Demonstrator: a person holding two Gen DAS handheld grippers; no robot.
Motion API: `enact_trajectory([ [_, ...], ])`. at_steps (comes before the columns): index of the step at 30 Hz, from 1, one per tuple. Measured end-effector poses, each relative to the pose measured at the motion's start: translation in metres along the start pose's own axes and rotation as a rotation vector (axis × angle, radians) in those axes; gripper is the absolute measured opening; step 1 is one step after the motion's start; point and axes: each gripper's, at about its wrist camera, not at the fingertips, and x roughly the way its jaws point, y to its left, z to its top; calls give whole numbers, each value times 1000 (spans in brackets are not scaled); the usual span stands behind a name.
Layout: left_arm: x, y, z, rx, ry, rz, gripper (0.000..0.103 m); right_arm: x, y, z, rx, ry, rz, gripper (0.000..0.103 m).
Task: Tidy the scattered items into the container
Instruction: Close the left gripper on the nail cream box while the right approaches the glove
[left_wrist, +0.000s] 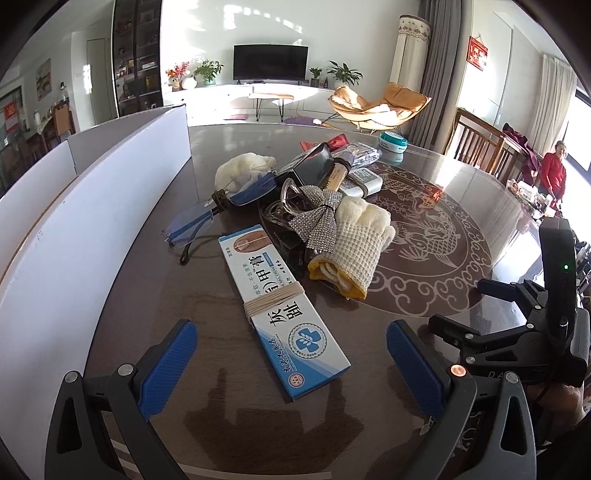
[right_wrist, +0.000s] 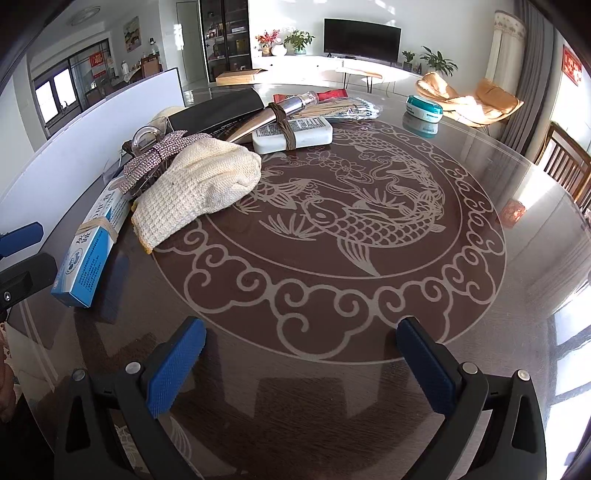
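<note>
Evidently I am only beginning: both the left hand-held gripper (left_wrist: 290, 354) and right hand-held gripper (right_wrist: 301, 350) are hanging apart and empty — the cream box (left_wrist: 280, 310), glove (left_wrist: 351, 243) and other items are lying on the tabletop (right_wrist: 332, 387), beside the white container (left_wrist: 74, 206).

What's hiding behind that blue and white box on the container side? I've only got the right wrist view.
Observer: A pair of rimless glasses lies on the table between the box and the white container wall.
Operator: Is the left gripper on anything?
Observer: No. The left gripper is open, its fingers either side of the box's near end, not touching it.
</note>
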Motion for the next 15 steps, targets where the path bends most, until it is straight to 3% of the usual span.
enact_trajectory([
  [15, 9, 6, -1, -22, 37, 11, 103, 0, -1, 0, 0, -1, 0, 103],
])
